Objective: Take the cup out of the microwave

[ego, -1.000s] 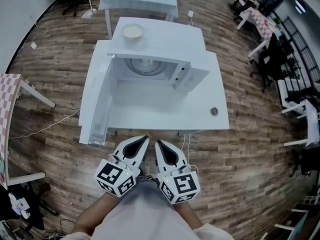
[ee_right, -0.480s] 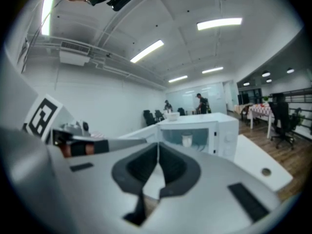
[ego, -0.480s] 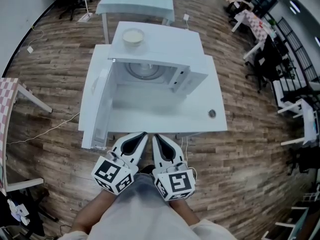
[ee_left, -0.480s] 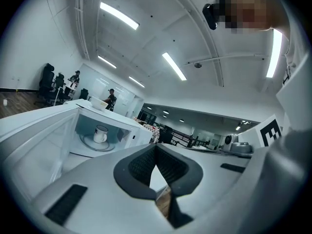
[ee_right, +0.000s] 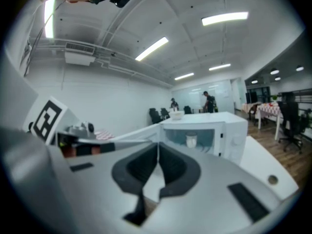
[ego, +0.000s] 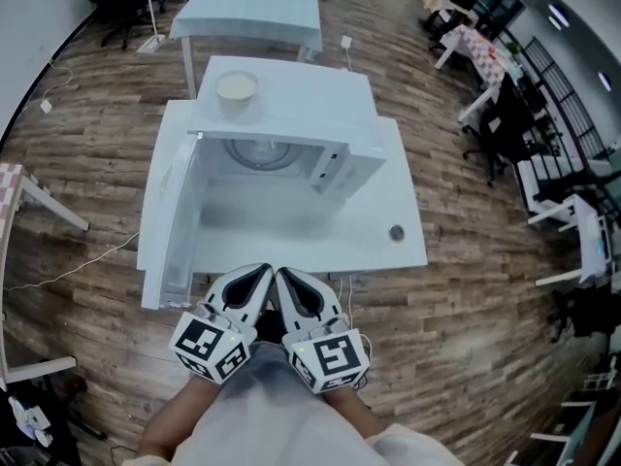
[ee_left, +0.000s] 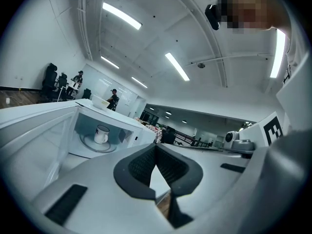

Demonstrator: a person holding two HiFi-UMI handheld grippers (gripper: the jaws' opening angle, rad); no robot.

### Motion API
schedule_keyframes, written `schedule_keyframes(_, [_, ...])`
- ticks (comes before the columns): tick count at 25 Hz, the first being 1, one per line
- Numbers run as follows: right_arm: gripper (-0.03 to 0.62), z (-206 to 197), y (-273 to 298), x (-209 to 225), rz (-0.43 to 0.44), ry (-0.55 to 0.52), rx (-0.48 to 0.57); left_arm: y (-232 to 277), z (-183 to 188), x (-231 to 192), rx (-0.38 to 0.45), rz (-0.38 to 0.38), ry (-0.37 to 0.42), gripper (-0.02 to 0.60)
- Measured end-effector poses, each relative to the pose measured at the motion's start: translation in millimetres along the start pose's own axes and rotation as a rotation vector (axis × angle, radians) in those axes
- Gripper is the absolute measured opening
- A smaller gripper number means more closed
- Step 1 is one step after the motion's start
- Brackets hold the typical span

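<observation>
Your left tool (ego: 262, 272) and right tool (ego: 284, 275) are pinched shut, empty, just off the counter (ego: 320, 246) near edge. The microwave (ego: 301, 95) stands open, so the cup (ee_left: 101, 134) is reachable.

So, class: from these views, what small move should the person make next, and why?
Probably carry the right claw forward towards the open white microwave. Its door stands wide open, the white ceramic cup stands on the turntable inside, and that claw is shut, empty and short of the white table.
</observation>
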State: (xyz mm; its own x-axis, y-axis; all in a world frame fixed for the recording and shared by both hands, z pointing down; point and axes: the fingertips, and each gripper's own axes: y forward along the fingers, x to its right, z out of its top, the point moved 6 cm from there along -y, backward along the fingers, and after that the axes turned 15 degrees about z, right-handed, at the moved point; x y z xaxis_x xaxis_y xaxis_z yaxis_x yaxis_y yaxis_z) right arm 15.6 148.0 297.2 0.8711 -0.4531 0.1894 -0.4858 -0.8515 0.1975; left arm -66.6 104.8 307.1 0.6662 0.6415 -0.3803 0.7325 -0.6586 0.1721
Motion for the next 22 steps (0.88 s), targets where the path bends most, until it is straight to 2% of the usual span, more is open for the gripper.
schedule_keyframes(10, [0.023,15,29,49,0.074,0.029,-0.008,49,12,-10,-0.01,0.094,0.048,0.009])
schedule_keyframes(22, [0.023,-5,56,105,0.117,0.027,-0.015,105,-8,-23,0.008,0.195,0.074,0.009])
